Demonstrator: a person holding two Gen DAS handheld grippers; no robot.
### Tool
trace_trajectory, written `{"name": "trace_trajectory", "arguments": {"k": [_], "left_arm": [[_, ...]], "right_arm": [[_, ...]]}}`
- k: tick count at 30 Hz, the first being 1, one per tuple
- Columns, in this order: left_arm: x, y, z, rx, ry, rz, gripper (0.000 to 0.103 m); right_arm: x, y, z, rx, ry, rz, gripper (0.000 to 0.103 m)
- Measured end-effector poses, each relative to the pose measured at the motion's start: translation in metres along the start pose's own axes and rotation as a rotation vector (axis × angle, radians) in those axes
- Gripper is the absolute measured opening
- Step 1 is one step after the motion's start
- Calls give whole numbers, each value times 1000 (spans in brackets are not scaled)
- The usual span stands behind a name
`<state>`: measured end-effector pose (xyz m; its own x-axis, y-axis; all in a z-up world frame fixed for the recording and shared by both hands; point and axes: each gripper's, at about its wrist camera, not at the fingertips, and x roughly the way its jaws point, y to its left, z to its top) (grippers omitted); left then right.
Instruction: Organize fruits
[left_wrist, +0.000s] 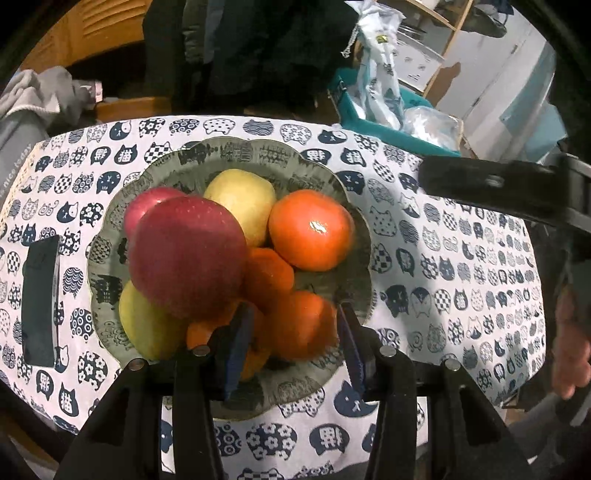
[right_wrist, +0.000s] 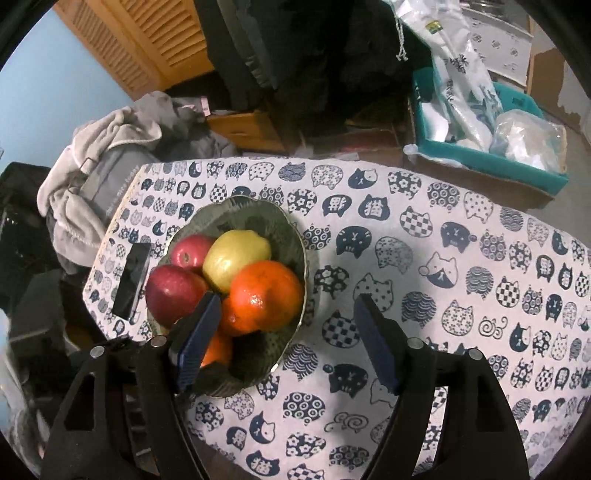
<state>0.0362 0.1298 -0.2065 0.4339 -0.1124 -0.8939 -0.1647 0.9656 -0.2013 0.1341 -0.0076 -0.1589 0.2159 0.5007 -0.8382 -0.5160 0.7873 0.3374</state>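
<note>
A grey-green patterned bowl (left_wrist: 229, 147) on the cat-print tablecloth (left_wrist: 443, 277) holds red apples, yellow apples and oranges. A large red apple (left_wrist: 188, 254) lies on top of the pile, with a big orange (left_wrist: 310, 229) to its right. At the near side of the bowl, my left gripper (left_wrist: 295, 339) is shut on a smaller orange (left_wrist: 299, 325). In the right wrist view my right gripper (right_wrist: 288, 343) is open just right of the bowl (right_wrist: 258, 210). Its left finger is over the fruit and its right finger over the cloth, gripping nothing.
A black phone (left_wrist: 38, 302) lies flat on the cloth left of the bowl. A teal bin (right_wrist: 480, 162) with plastic bags stands beyond the table's far right. A pile of grey clothes (right_wrist: 110, 147) sits off the far left corner. A person's hand (left_wrist: 569, 350) shows at the right edge.
</note>
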Motion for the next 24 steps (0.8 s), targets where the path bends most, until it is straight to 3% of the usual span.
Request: {"name": "trace_trajectory", "arguments": {"k": [8, 12, 16, 18, 24], "left_arm": [[3, 1, 1, -34, 26, -2, 50], [-15, -3, 4, -31, -15, 3, 66], [-36, -8, 10, -15, -65, 18, 67], [-47, -11, 12, -4, -91, 32, 74], [-78, -19, 18, 30, -164, 61, 81]], "right_arm": [[-23, 5, -6, -20, -41, -46, 78], [-41, 12, -8, -47, -80, -83, 79], [-64, 20, -10, -73, -134, -102, 83], [-76, 23, -11, -82, -163, -105, 83], [-112, 24, -13, -80, -237, -106, 84]]}}
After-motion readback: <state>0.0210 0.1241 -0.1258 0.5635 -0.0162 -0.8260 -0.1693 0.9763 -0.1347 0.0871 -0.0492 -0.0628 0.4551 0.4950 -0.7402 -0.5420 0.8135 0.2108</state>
